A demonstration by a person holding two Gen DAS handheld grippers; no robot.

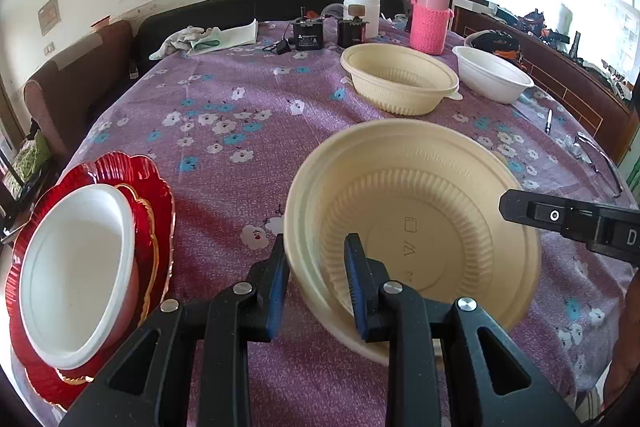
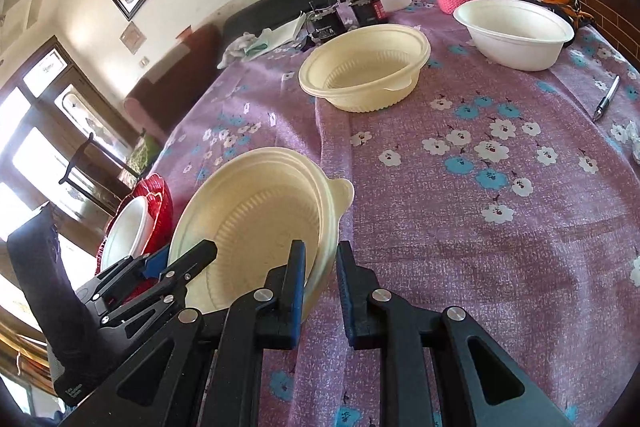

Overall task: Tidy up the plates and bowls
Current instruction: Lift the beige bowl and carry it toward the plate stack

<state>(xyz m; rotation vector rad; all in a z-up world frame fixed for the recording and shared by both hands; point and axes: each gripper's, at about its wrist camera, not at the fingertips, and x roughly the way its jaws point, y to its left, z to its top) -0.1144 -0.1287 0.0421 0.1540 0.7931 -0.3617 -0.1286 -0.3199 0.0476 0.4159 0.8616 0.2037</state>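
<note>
A cream plastic bowl (image 1: 420, 227) (image 2: 248, 219) hangs tilted just above the purple flowered tablecloth, gripped from both sides. My left gripper (image 1: 316, 267) (image 2: 184, 255) is shut on its left rim, one pad inside the bowl and one outside. My right gripper (image 2: 322, 267) is shut on the opposite rim beside the small tab handle; one of its fingers (image 1: 536, 213) pokes in from the right. A second cream bowl (image 1: 400, 79) (image 2: 364, 67) and a white bowl (image 1: 492, 75) (image 2: 516, 31) stand further back. At the left edge, a white bowl (image 1: 76, 267) (image 2: 128, 231) rests on stacked red plates (image 1: 156, 195) (image 2: 158, 203).
At the far end stand a bottle in a pink knitted sleeve (image 1: 430, 19), a white jar (image 1: 362, 11), small black boxes (image 1: 308, 35) and a crumpled cloth (image 1: 208, 39). A pen (image 2: 608, 99) lies on the right. A dark sofa runs behind the table.
</note>
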